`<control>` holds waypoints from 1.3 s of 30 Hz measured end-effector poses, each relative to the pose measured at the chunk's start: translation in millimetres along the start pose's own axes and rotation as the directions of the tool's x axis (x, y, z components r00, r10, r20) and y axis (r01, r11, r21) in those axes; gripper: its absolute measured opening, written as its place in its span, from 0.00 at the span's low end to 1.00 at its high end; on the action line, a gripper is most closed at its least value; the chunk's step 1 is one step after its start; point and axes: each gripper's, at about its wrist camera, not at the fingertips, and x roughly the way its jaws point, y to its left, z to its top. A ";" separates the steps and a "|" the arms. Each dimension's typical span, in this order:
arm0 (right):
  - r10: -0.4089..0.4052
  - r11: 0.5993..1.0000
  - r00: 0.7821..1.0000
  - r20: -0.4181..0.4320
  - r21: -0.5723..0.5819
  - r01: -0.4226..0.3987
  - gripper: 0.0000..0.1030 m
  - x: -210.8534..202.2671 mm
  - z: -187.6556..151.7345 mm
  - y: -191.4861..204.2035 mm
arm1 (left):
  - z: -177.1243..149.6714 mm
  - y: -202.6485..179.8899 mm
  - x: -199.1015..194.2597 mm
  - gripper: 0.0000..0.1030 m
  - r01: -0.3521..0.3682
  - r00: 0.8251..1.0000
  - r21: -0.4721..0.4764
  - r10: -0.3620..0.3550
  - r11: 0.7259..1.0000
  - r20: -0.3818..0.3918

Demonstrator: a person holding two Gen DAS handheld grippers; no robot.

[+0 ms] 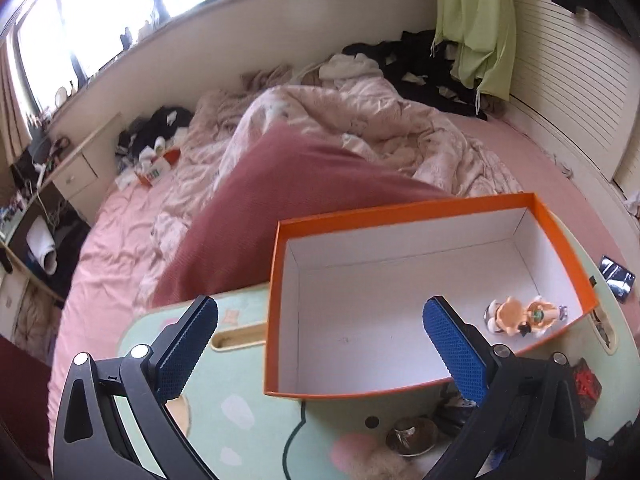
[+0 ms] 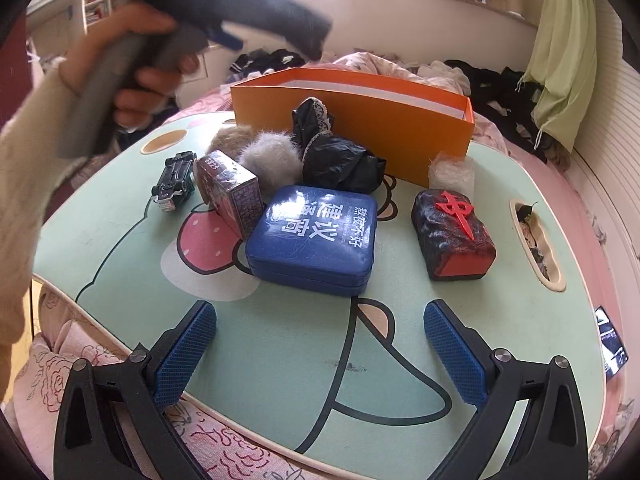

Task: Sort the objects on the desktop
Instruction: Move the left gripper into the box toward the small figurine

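Observation:
An orange box (image 1: 560, 224) with a white inside stands on the green cartoon lap table (image 2: 120, 232); a small orange figurine (image 1: 524, 314) lies in its near right corner. My left gripper (image 1: 320, 344) is open and empty above the box's near left part. In the right wrist view the box (image 2: 360, 120) stands at the back. In front lie a toy car (image 2: 174, 182), a purple carton (image 2: 230, 190), grey and brown fur balls (image 2: 268, 158), a black lace-trimmed bundle (image 2: 340, 160), a blue tin (image 2: 316, 236) and a black-red mahjong block (image 2: 454, 236). My right gripper (image 2: 320, 352) is open and empty, near the table's front edge.
The table stands on a pink bed with a rumpled quilt (image 1: 340, 120) and dark clothes (image 1: 420, 68). A white fuzzy block (image 2: 452, 174) sits beside the box. A slot (image 2: 534, 236) in the table's right side holds small items. A phone (image 2: 610, 340) lies off the right edge.

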 end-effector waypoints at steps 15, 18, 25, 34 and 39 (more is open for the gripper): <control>-0.001 1.000 1.000 -0.001 0.000 0.001 1.00 1.7 1.8 -0.6 | -33.7 -3.1 -19.3 0.99 0.019 1.000 -0.037 -0.019 0.999 -0.002; -0.001 1.000 1.000 0.000 0.002 0.001 1.00 2.0 2.0 0.0 | -31.5 -4.1 -17.7 0.99 -0.007 1.000 -0.027 0.007 1.000 0.012; -0.001 1.000 1.000 0.000 0.002 0.001 1.00 2.1 2.0 -0.5 | -30.7 -6.1 -31.4 0.99 -0.011 0.998 -0.018 0.012 1.000 0.057; -0.001 1.000 1.000 0.000 0.002 0.001 1.00 2.3 2.0 -0.6 | -26.4 -13.2 -33.8 0.99 0.065 0.997 -0.017 -0.064 0.998 0.043; -0.001 1.000 1.000 0.001 0.002 0.001 1.00 2.3 1.9 -0.8 | -9.5 -22.5 -30.2 0.98 0.243 0.970 -0.054 -0.244 0.969 -0.019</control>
